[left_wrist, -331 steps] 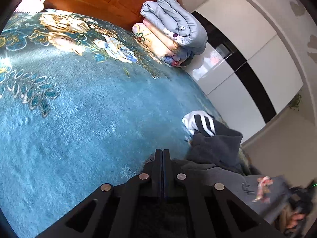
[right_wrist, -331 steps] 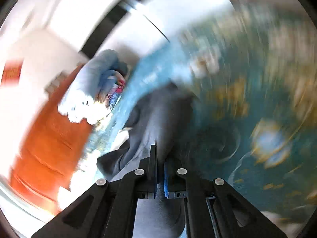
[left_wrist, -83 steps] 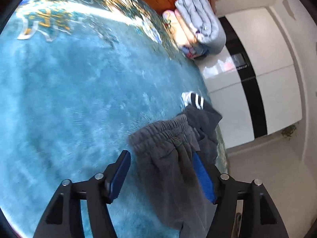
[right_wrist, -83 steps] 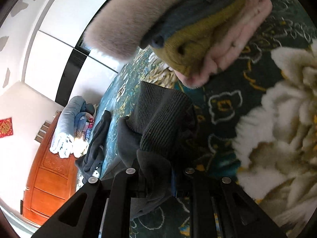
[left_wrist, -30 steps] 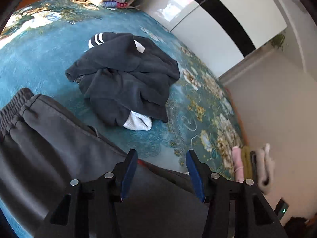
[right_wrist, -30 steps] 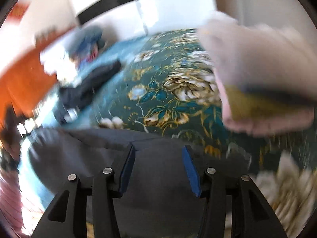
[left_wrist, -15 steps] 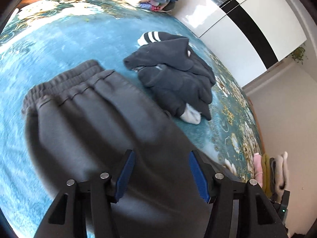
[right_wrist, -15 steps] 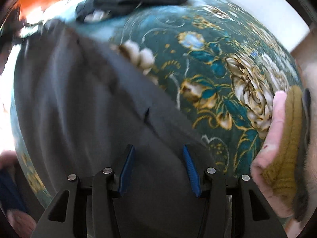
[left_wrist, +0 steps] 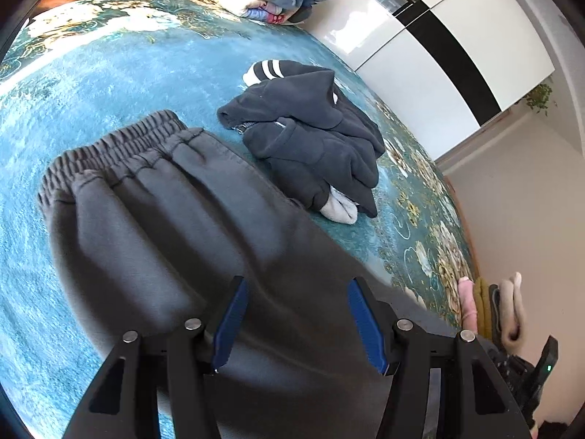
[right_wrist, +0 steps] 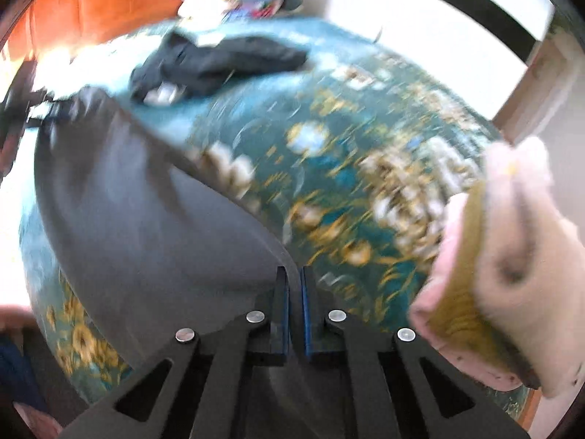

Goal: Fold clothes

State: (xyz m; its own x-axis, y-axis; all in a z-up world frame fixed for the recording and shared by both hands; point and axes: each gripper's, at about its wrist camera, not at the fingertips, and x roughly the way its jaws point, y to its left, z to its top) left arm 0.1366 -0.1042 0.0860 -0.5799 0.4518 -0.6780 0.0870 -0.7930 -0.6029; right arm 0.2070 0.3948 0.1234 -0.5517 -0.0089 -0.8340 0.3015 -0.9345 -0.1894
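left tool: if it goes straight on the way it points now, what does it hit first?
Most likely the grey pants. The left tool is open, angled down over the spread fabric, which fills the space ahead of its fingers. The dark jacket lies farther off. How far above the pants it is remains unclear.

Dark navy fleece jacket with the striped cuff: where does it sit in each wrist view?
Left wrist: dark navy fleece jacket upper centre, lying beyond the grey sweatpants.
Right wrist: blurred, upper left, again beyond the sweatpants.
Shared landmark: folded pink, mustard and cream stack, lower right and right edge.
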